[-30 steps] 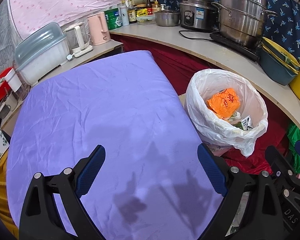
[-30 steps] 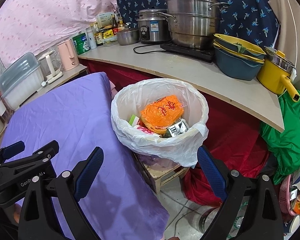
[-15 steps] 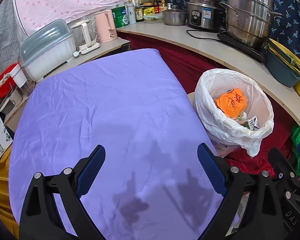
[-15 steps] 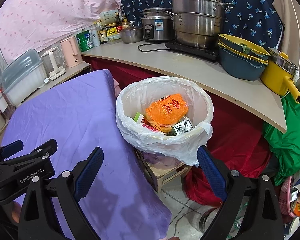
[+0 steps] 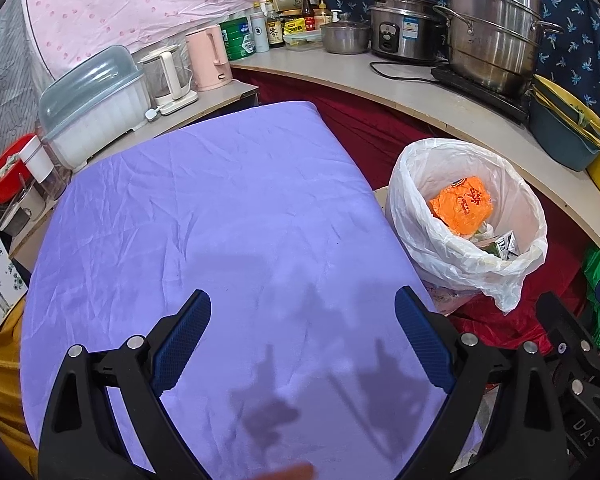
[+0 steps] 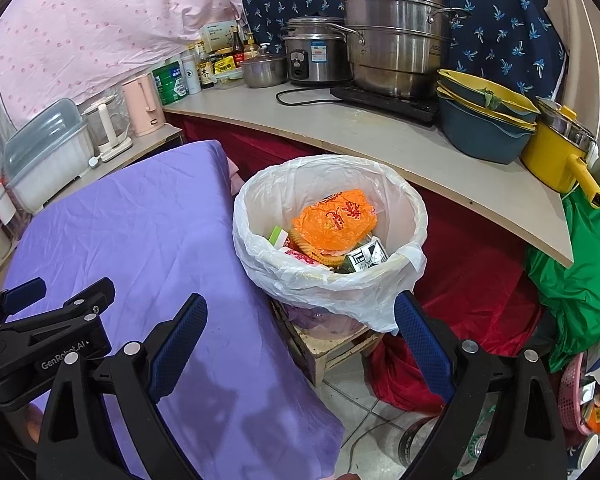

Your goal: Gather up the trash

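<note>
Already orange wrapper [image 6: 334, 216] inside bin [image 6: 418, 216]

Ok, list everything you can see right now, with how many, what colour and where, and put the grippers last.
purple cloth: one, purple, covering the table, nothing on it.
trash bin: one, white bag liner, on a wooden stool right of the table.
orange wrapper: one, orange, on top of the trash in the bin.
steamer pot: one, steel, on the counter behind.
rice cooker: one, steel, left of the steamer.
basins: a stack, yellow and blue-grey, counter right.
yellow pot: one, counter's right end.
pink kettle: one, side shelf.
dish box: one, white with clear lid, shelf left.
left gripper: black, blue pads, open over the cloth.
right gripper: same, open, empty, near the bin.
</note>
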Demonstrator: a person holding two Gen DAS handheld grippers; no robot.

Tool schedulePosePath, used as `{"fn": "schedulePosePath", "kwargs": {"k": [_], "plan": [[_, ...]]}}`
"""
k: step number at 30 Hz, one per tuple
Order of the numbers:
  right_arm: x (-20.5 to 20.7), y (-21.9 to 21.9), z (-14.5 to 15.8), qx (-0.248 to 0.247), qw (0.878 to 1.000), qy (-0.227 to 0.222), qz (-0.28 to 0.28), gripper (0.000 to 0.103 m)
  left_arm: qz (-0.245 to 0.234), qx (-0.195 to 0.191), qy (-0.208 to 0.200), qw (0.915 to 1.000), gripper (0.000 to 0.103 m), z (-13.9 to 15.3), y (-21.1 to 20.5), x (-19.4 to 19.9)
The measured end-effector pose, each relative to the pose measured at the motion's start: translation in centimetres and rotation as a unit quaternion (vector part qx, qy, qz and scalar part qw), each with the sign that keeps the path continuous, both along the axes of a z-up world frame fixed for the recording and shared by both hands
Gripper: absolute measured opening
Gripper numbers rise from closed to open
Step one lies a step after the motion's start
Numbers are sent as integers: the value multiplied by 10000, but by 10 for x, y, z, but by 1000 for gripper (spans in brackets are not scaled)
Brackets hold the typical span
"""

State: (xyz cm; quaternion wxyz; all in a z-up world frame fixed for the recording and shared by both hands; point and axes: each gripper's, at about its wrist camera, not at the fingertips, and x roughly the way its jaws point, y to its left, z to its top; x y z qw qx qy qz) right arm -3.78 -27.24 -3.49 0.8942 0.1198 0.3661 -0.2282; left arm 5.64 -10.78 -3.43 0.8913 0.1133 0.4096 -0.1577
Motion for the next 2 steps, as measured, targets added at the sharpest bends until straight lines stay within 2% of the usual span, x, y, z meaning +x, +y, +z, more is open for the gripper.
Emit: {"fn": "schedulePosePath", "kwargs": {"k": [2], "plan": [[0,-2,1,-7,10000,-8,-9,91,-49,12,23,10000,89,0,-1,0]]}}
